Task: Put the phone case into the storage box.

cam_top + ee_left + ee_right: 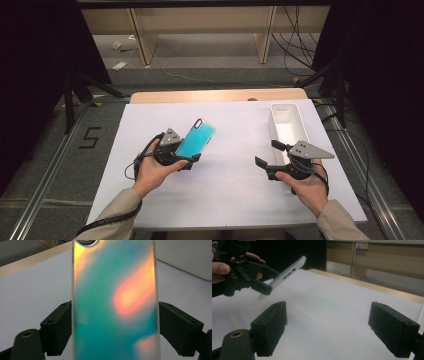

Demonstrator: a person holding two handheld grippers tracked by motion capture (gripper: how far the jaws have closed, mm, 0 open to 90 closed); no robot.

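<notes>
We see the left gripper [186, 159] clamping the phone [195, 138] tilted above the white sheet [230, 185]; the right gripper [271, 159], jaws spread and empty, sits beside the white tray [300, 122].

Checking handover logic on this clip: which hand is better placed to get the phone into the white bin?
Left, probably. Its tool already clamps the phone by its side edges, lifted off the table. The right tool stands open and empty beside the white bin, so it would first need a handover.

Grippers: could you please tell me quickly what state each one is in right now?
Left tool: closed on the phone, held above the table.
Right tool: open, holding nothing.
</notes>
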